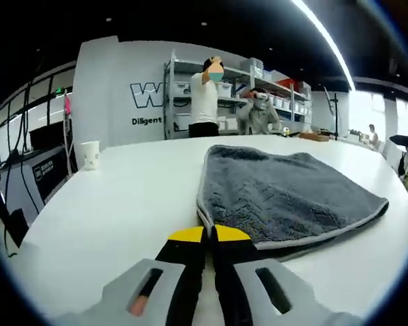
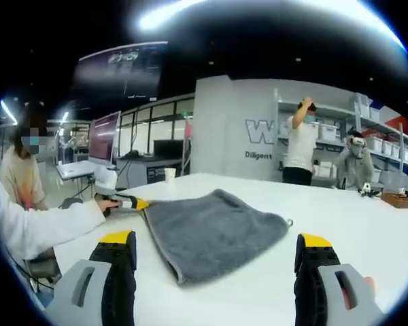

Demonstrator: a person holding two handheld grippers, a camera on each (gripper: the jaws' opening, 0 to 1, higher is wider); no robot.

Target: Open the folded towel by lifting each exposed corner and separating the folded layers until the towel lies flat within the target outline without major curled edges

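Observation:
A grey towel lies folded on the white table, with a lighter hem along its edges. In the left gripper view my left gripper is shut, its yellow tips pinching the towel's near corner at the hem. The right gripper view shows the same towel spread ahead, with a small loop at its far right corner. There the left gripper, held by a hand, meets the towel's left corner. My right gripper stands wide open above the table, short of the towel's near edge, with nothing between its fingers.
A paper cup stands near the table's far left edge. Behind the table are metal shelves with bins and two standing people. A white sleeve reaches in from the left. A brown box sits on the table's far right.

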